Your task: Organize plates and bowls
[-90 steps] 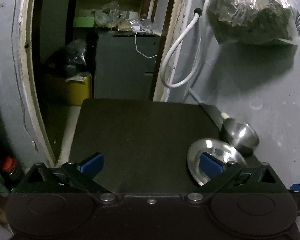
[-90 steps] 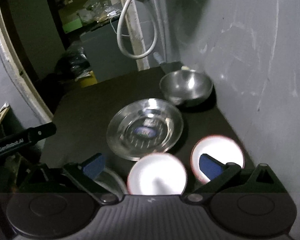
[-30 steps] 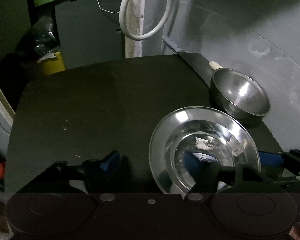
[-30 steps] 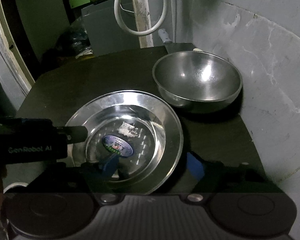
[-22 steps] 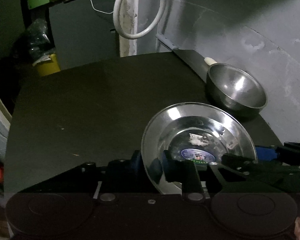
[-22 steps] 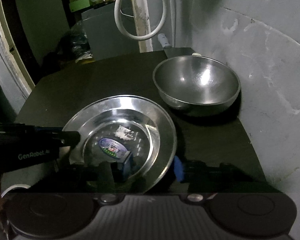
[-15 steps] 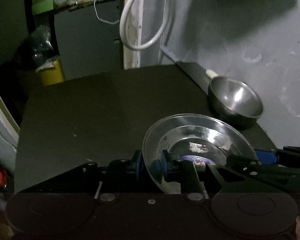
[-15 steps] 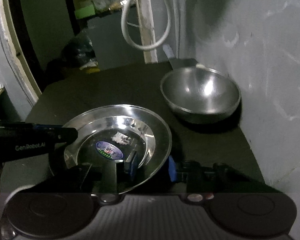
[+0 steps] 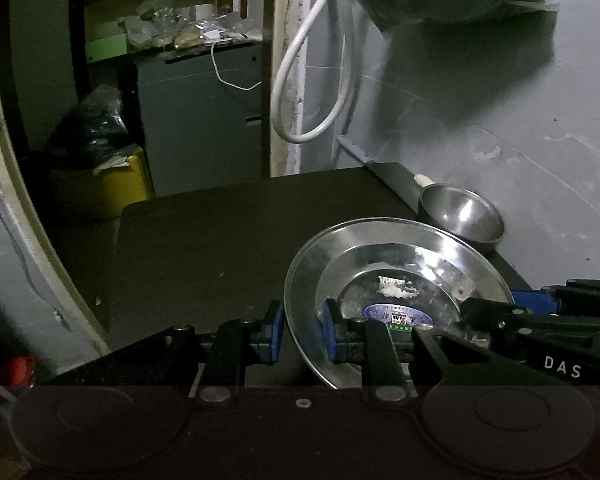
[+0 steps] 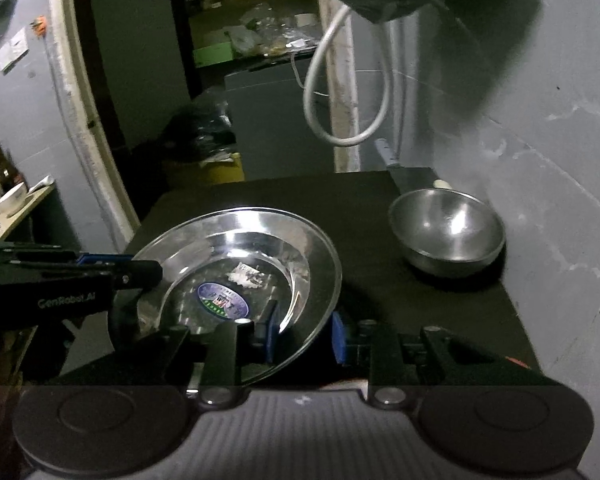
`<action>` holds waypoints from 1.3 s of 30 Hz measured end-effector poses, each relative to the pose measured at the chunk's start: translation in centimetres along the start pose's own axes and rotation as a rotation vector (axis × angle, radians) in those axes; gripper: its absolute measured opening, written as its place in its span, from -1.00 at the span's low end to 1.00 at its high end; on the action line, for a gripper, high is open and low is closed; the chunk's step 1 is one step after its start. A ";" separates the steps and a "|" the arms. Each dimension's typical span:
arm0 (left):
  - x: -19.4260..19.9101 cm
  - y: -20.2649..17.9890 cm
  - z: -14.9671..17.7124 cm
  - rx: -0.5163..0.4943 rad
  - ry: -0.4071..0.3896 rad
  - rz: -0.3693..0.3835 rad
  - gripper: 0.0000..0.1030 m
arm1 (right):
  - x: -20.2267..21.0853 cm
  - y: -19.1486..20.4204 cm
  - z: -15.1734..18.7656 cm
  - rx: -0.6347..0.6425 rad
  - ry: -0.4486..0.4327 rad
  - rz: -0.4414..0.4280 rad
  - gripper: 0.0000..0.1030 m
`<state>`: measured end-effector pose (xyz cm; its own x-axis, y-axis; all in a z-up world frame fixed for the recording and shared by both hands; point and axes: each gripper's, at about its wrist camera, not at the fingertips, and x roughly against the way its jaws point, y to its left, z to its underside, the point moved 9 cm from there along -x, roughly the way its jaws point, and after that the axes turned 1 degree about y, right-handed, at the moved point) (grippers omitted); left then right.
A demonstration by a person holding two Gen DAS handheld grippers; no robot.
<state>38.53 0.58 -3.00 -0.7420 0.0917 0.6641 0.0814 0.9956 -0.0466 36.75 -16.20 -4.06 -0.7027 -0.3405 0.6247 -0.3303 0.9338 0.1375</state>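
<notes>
Left gripper: my jaws pinch the plate rim, plate raised off the table left of the bowl. Right gripper: clamped on its opposite rim. Risk: uneven pull between my grippers could twist thin steel loose, dropping it.

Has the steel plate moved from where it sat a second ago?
Yes. The steel plate, clamped by both the left gripper and right gripper, has risen off the table and shifted away from the steel bowl.
</notes>
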 end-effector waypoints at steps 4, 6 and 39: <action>2.0 0.8 1.4 0.000 0.007 -0.003 -0.56 | 1.5 1.6 1.1 0.011 0.010 -0.014 -0.42; 3.0 1.2 2.2 0.002 0.012 -0.003 -0.56 | 2.2 2.5 1.7 0.018 0.017 -0.019 -0.42; 6.1 -0.1 11.3 -0.105 0.148 -0.078 -0.50 | 6.4 5.6 9.5 0.000 0.163 -0.006 -0.44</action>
<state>26.50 1.24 -7.41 -0.6434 0.0030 0.7655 0.1026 0.9913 0.0824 24.39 -14.23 -6.59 -0.5892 -0.3236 0.7404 -0.3339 0.9319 0.1415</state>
